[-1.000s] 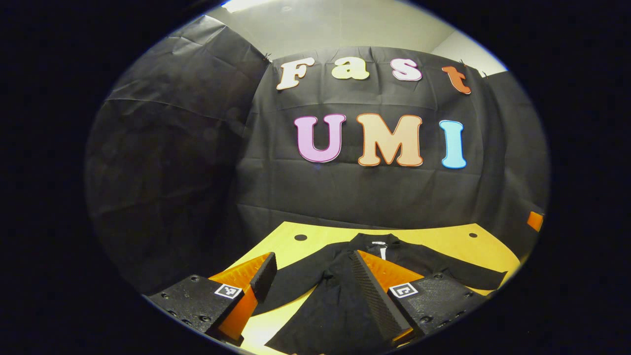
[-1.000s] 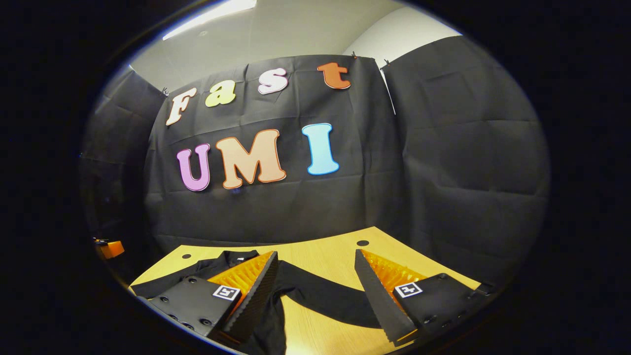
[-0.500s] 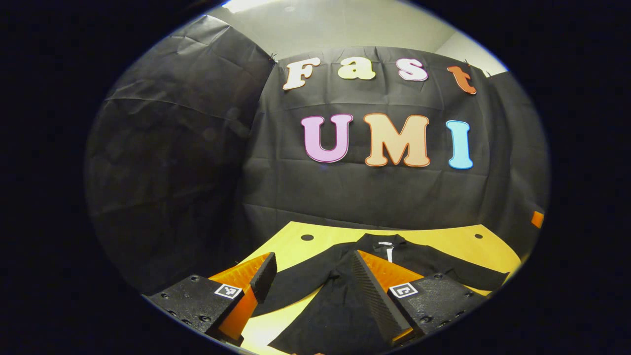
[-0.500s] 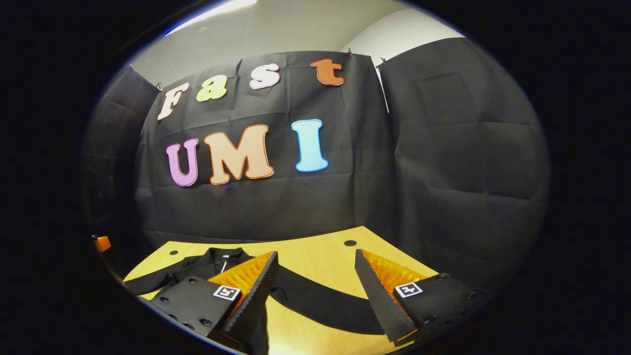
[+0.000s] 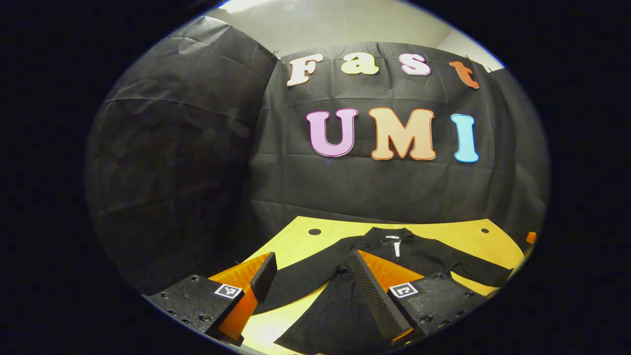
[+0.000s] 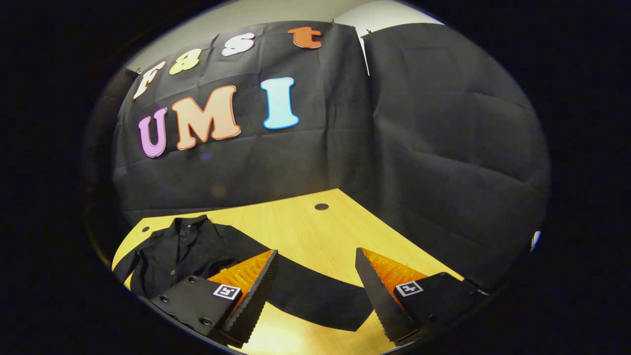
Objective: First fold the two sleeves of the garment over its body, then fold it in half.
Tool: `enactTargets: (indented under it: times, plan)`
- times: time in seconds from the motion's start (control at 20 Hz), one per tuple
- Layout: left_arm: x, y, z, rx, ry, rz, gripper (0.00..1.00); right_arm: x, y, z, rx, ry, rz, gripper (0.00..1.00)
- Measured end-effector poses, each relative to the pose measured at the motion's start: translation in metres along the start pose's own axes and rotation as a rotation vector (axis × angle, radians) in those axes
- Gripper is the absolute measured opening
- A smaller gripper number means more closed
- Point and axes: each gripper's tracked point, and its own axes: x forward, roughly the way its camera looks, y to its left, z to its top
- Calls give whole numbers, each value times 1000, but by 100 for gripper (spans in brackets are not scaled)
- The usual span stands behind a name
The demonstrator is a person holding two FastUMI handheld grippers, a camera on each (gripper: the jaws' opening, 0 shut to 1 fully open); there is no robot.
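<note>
Lying flat on the wooden table [image 6: 315, 231], the black garment [image 5: 340, 305] spreads both sleeves out. Its right sleeve [image 6: 315, 301] stretches between the right gripper [image 6: 315, 268] jaws, which gape apart; its left sleeve [image 5: 296, 278] lies between the left gripper [image 5: 308, 268] jaws, likewise spread wide, gripping nothing.

A black jacket [image 5: 340, 301] lies spread flat on the wooden desk [image 5: 443, 234], its collar toward the far edge and both sleeves stretched out toward the side edges. The left gripper [image 5: 308, 271] hangs above the desk's near edge with its jaws wide apart, holding nothing. Two round holes [image 5: 314, 231] sit near the desk's far corners.
</note>
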Motion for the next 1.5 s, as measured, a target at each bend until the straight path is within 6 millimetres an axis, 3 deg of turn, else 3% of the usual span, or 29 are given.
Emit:
enactTargets:
  times: [0.2,0.25,0.3,0.35,0.5,0.55,0.65,0.7,0.75,0.9,0.95,1.05,1.3,1.35,1.5]
  plan:
    - [-4,1,-5,10,10,10,92,28,-17,-36,-12,109,-26,98]
    - [-3,0,-5,15,13,12,92,30,-22,-46,-17,131,-32,94]
    - [-4,1,-6,18,14,16,93,34,-27,-56,-15,158,-31,98]
    - [-4,1,-6,20,17,20,92,37,-30,-67,-5,191,-29,94]
    - [-6,0,-11,16,29,27,93,46,-41,-89,2,258,-35,98]
    - [-6,-1,-13,15,34,29,93,50,-41,-95,-1,275,-37,94]
    - [-7,-1,-15,17,41,36,93,57,-43,-107,-13,312,-35,94]
    - [-6,0,-17,18,44,39,93,58,-46,-113,-25,332,-37,98]
    - [-6,0,-17,20,46,42,93,60,-48,-119,-35,351,-41,94]
    - [-5,1,-16,32,47,50,93,63,-50,-132,-32,401,-42,99]
    - [-5,2,-15,35,43,51,93,63,-51,-136,-34,411,-42,94]
    - [-3,1,-13,43,39,52,93,60,-54,-145,-58,438,-39,94]
    - [-2,-6,-14,54,43,33,93,65,-55,-145,-79,410,-7,96]
    - [-2,-7,-13,53,39,30,93,66,-55,-146,-84,405,-4,100]
    - [-2,-11,-15,45,42,20,94,66,-53,-145,-80,401,12,94]
